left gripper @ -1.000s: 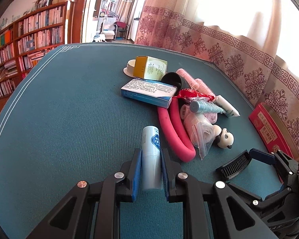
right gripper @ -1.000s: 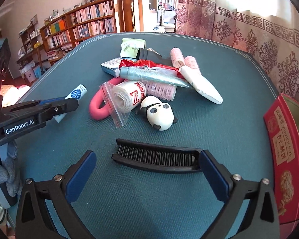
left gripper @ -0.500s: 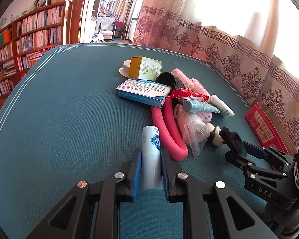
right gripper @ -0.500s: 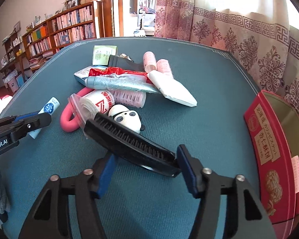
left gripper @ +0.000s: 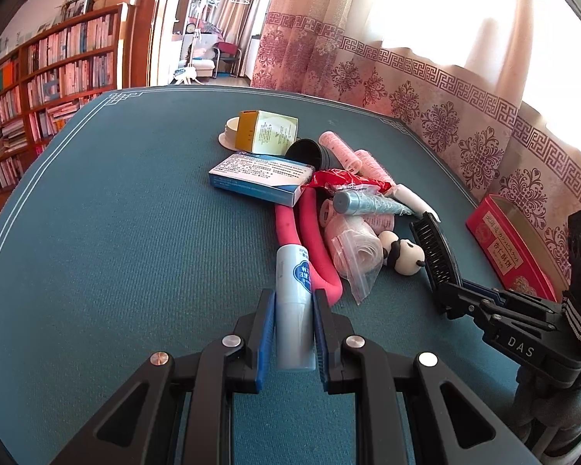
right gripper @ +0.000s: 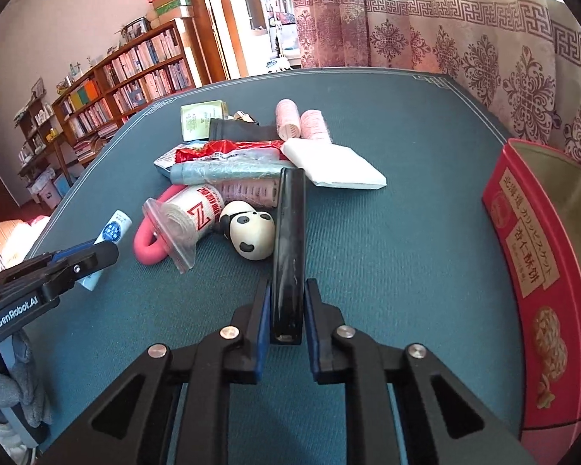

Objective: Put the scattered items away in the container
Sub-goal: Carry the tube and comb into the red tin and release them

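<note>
Two grips are set: the right gripper (right gripper: 286, 310), its jaws having just been closing, clamps the glossy black comb (right gripper: 288, 248) on end beside the panda figurine (right gripper: 251, 234); the left gripper (left gripper: 293, 317) pinches a white tube (left gripper: 292, 302). Only the left view shows the comb's teeth (left gripper: 435, 257); the right view shows the red tin (right gripper: 538, 271) open inside

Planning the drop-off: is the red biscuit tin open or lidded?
Open. The red biscuit tin shows no lid in the right wrist view; its bare greenish inner wall is visible. Whether anything lies inside cannot be told.
</note>
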The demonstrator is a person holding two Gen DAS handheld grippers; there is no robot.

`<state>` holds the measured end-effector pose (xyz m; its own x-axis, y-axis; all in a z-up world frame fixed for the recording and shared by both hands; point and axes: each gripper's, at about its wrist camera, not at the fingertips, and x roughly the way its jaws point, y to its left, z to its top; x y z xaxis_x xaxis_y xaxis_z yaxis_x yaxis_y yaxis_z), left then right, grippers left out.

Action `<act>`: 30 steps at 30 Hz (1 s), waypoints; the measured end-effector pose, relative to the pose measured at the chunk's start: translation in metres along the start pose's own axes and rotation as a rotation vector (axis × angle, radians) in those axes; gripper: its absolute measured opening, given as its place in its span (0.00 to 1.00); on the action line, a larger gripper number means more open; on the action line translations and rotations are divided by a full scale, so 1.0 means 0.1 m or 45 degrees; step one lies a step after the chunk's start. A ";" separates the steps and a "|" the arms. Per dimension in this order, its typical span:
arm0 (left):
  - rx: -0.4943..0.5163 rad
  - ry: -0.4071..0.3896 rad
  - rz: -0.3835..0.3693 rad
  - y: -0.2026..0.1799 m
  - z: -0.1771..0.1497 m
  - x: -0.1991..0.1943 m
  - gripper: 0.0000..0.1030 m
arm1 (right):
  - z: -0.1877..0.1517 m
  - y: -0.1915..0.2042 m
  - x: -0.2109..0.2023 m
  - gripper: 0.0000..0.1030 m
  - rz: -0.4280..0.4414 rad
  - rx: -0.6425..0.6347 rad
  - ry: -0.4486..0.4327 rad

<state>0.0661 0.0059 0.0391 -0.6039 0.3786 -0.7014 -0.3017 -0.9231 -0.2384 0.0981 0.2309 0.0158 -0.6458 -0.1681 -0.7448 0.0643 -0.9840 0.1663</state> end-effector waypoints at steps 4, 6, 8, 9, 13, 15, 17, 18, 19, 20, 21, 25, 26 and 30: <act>0.002 0.002 -0.008 -0.02 -0.01 -0.01 0.19 | 0.11 -0.08 0.09 0.29 0.000 0.041 0.011; 0.004 0.003 -0.009 -0.03 -0.01 -0.01 0.19 | 0.15 -0.10 0.13 0.30 0.004 0.060 0.017; 0.006 0.003 -0.009 -0.04 -0.01 -0.02 0.19 | 0.17 -0.13 0.16 0.29 0.023 0.079 0.022; 0.008 0.003 -0.010 -0.05 -0.01 -0.02 0.19 | 0.16 -0.14 0.17 0.27 0.036 0.091 0.025; 0.020 0.000 -0.011 -0.11 0.01 -0.05 0.19 | 0.11 -0.15 0.09 0.17 0.062 0.109 -0.002; 0.033 -0.002 -0.015 -0.16 0.02 -0.06 0.19 | 0.10 -0.17 -0.01 0.17 0.088 0.122 -0.034; 0.051 -0.002 -0.022 -0.22 0.03 -0.08 0.19 | 0.10 -0.20 -0.14 0.17 0.107 0.137 -0.070; 0.062 -0.002 -0.025 -0.26 0.03 -0.09 0.19 | 0.09 -0.22 -0.20 0.17 0.117 0.145 -0.085; 0.074 -0.002 -0.029 -0.30 0.04 -0.09 0.19 | 0.09 -0.23 -0.26 0.17 0.125 0.151 -0.101; 0.086 -0.002 -0.033 -0.34 0.04 -0.10 0.19 | 0.08 -0.25 -0.32 0.17 0.129 0.158 -0.117; 0.098 -0.003 -0.037 -0.38 0.04 -0.11 0.19 | 0.08 -0.28 -0.38 0.17 0.134 0.167 -0.133; 0.149 -0.001 -0.064 -0.60 0.07 -0.11 0.19 | 0.05 -0.43 -0.65 0.17 0.135 0.202 -0.202; 0.164 0.000 -0.072 -0.67 0.08 -0.10 0.19 | 0.04 -0.49 -0.72 0.17 0.128 0.210 -0.220; 0.233 0.000 -0.114 -0.98 0.11 -0.06 0.19 | -0.01 -0.79 -1.02 0.17 0.057 0.251 -0.298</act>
<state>0.0919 0.0950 0.0741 -0.5685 0.4586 -0.6830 -0.4834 -0.8580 -0.1737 0.1599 0.3256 0.0776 -0.8047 -0.1701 -0.5689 -0.0376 -0.9415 0.3348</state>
